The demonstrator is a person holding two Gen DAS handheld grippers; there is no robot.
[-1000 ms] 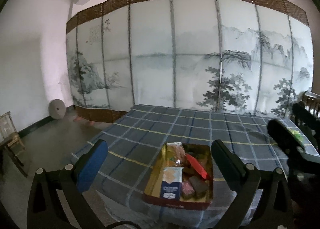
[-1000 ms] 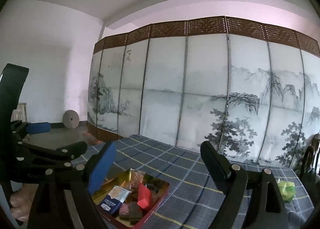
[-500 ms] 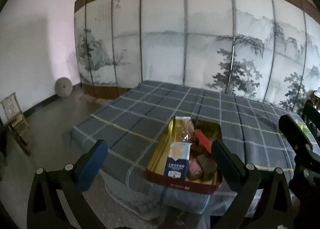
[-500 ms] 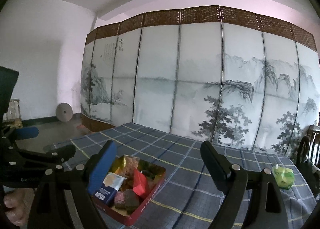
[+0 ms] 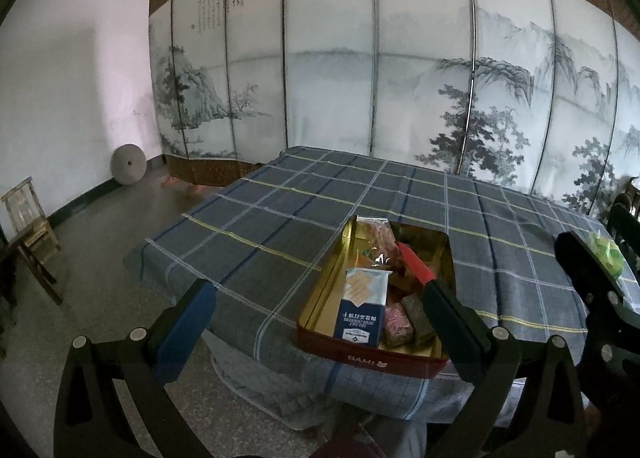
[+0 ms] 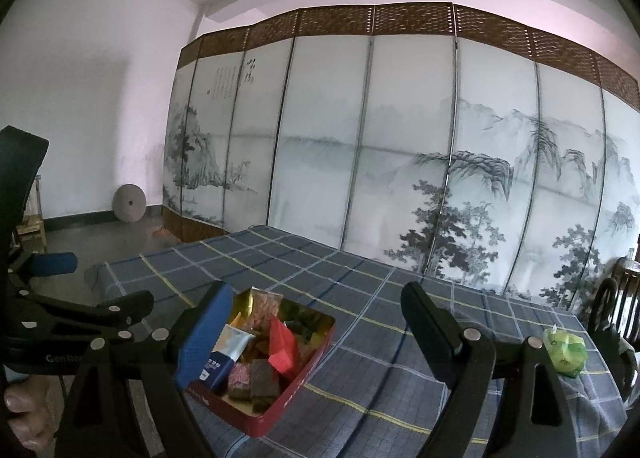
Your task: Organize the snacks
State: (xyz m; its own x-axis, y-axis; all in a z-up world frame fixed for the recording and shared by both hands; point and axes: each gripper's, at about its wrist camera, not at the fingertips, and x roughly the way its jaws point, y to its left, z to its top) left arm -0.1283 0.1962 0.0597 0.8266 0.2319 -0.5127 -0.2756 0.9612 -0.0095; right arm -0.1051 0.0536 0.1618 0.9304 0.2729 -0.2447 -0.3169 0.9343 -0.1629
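Observation:
A red tin (image 5: 372,356) with a gold inside stands at the near edge of the plaid-covered table (image 5: 280,217). It holds a blue-and-white packet (image 5: 362,310), a red packet (image 5: 416,268), brown and pink bars and other snacks. It also shows in the right wrist view (image 6: 296,378). A green snack bag (image 6: 566,350) lies at the table's right end. My left gripper (image 5: 320,314) is open and empty, short of the tin. My right gripper (image 6: 316,326) is open and empty, above the table's near edge.
A painted folding screen (image 5: 380,77) stands behind the table. A small wooden chair (image 5: 28,225) and a round stone disc (image 5: 128,163) are on the floor at left. Dark wooden chairs (image 6: 616,306) stand at the far right.
Both grippers have tilted and shifted so the tin sits a bit nearer and lower in view. Both stay open and empty.

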